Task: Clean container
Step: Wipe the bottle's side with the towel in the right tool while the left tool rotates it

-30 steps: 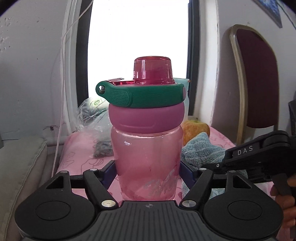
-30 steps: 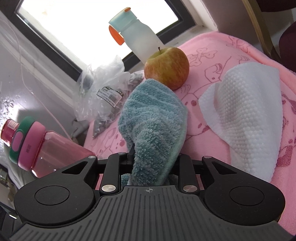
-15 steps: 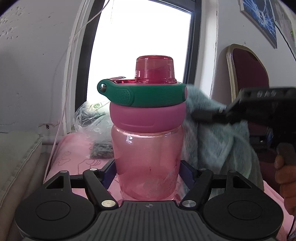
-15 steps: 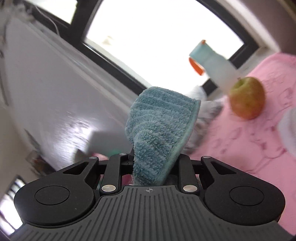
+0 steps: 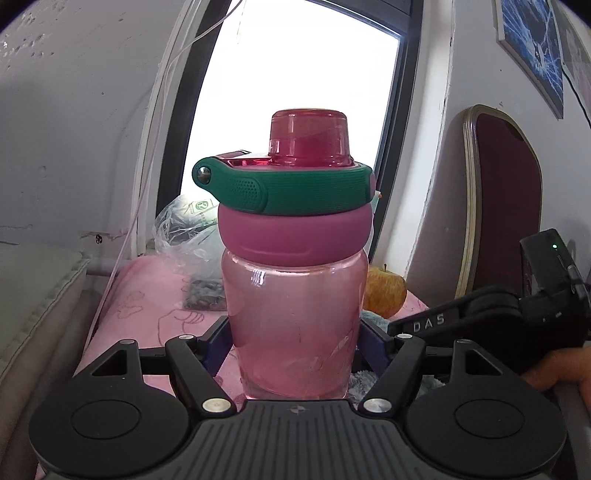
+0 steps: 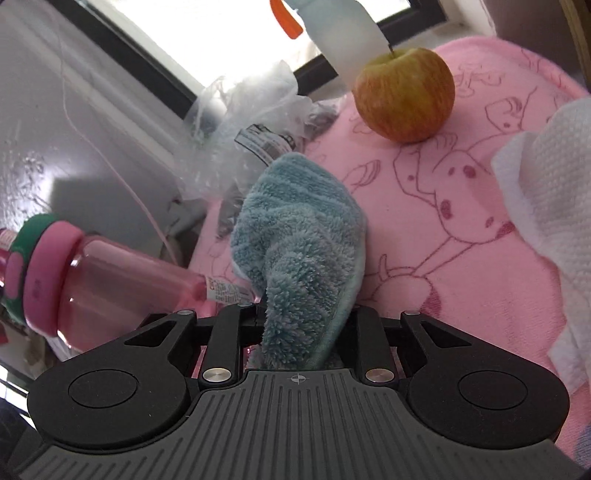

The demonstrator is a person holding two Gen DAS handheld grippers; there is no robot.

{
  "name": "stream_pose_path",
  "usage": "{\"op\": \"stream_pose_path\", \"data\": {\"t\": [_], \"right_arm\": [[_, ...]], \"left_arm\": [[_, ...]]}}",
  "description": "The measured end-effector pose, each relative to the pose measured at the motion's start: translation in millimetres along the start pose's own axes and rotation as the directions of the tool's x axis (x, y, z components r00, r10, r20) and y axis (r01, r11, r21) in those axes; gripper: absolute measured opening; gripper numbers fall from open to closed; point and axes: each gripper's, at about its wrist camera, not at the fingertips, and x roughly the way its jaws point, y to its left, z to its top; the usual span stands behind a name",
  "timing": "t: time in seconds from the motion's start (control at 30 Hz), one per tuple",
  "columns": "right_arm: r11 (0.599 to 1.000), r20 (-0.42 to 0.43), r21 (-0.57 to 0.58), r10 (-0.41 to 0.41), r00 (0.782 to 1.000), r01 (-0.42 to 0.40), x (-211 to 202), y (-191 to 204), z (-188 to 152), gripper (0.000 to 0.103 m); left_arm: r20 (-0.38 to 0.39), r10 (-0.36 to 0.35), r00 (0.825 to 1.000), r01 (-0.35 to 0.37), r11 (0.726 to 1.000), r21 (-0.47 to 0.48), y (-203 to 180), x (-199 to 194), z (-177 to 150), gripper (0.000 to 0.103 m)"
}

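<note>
Since half a second ago, the right gripper [image 6: 295, 328] has come down from beside the bottle's lid to low at the bottle's right side, carrying the cloth with it. The pink bottle [image 5: 295, 317] stands upright between the fingers of the left gripper [image 5: 293, 345], which press against both sides of its lower body and hold it firmly. Its green lid ring [image 5: 291, 192] and red cap [image 5: 308, 138] are on.

In the right wrist view the bottle [image 6: 122, 284] lies to the left, its base just beside the right gripper's left finger. The right gripper is closed on the blue cloth [image 6: 299, 251], which bunches up between its fingers.

Beyond the cloth, on the pink blanket [image 6: 436, 236], sit an apple [image 6: 404, 94], a crumpled plastic bag [image 6: 251, 110] and a white towel [image 6: 550, 206]. A pale bottle with an orange flap [image 6: 340, 33] stands behind the apple, at the window. A hand [image 5: 561, 373] grips the right gripper's handle.
</note>
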Motion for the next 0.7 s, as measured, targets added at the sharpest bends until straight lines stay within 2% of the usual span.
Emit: {"op": "stream_pose_path", "data": {"t": [0.07,0.1,0.17,0.2,0.23,0.27,0.3,0.37,0.4,0.53,0.6,0.63,0.7], "right_arm": [[1.000,0.025,-0.031,-0.002,1.000,0.003,-6,4,-2,0.024],[0.999,0.044,-0.019,0.027,0.999,-0.027,-11,2,-1,0.024],[0.987,0.110,0.025,0.156,0.982,-0.159,-24,-3,1,0.024],[0.964,0.155,0.049,0.250,0.956,-0.261,-33,-6,2,0.024],[0.926,0.194,0.070,0.352,0.916,-0.371,-40,-9,3,0.024],[0.873,0.227,0.086,0.451,0.863,-0.479,-45,-12,4,0.024],[0.827,0.244,0.100,0.519,0.819,-0.553,-46,-13,6,0.024],[0.767,0.235,0.133,0.591,0.772,-0.628,-39,-13,7,0.024],[0.764,0.219,0.149,0.593,0.775,-0.627,-34,-12,8,0.024],[0.896,0.106,0.201,0.383,0.918,-0.397,-11,-12,9,0.024],[0.953,0.033,0.177,0.243,0.969,-0.245,-1,-13,9,0.024],[0.973,-0.002,0.155,0.175,0.985,-0.173,3,-14,8,0.024],[0.990,-0.043,0.100,0.101,0.994,-0.096,6,-14,7,0.024]], "left_arm": [[0.002,0.003,1.000,-0.003,1.000,-0.008,0,-1,0,0.070],[0.003,0.003,1.000,-0.003,1.000,-0.006,0,-1,0,0.070],[0.003,0.004,1.000,-0.004,1.000,0.006,-2,-1,0,0.070],[0.004,0.005,1.000,-0.005,1.000,0.013,-3,-1,0,0.070],[0.004,0.005,1.000,-0.006,1.000,0.020,-4,-1,0,0.070],[0.004,0.006,1.000,-0.006,1.000,0.028,-5,-1,0,0.070],[0.005,0.007,1.000,-0.007,0.999,0.035,-7,-1,0,0.070],[0.006,0.009,1.000,-0.009,0.999,0.052,-9,-1,-1,0.070],[0.006,0.010,1.000,-0.010,0.998,0.054,-9,-1,-1,0.070],[0.008,0.010,1.000,-0.010,1.000,0.011,-3,-1,-1,0.070],[0.006,0.006,1.000,-0.006,1.000,-0.002,0,-1,0,0.070],[0.005,0.005,1.000,-0.005,1.000,0.002,-1,-1,0,0.070],[0.004,0.003,1.000,-0.003,1.000,0.015,-3,0,0,0.070]]}}
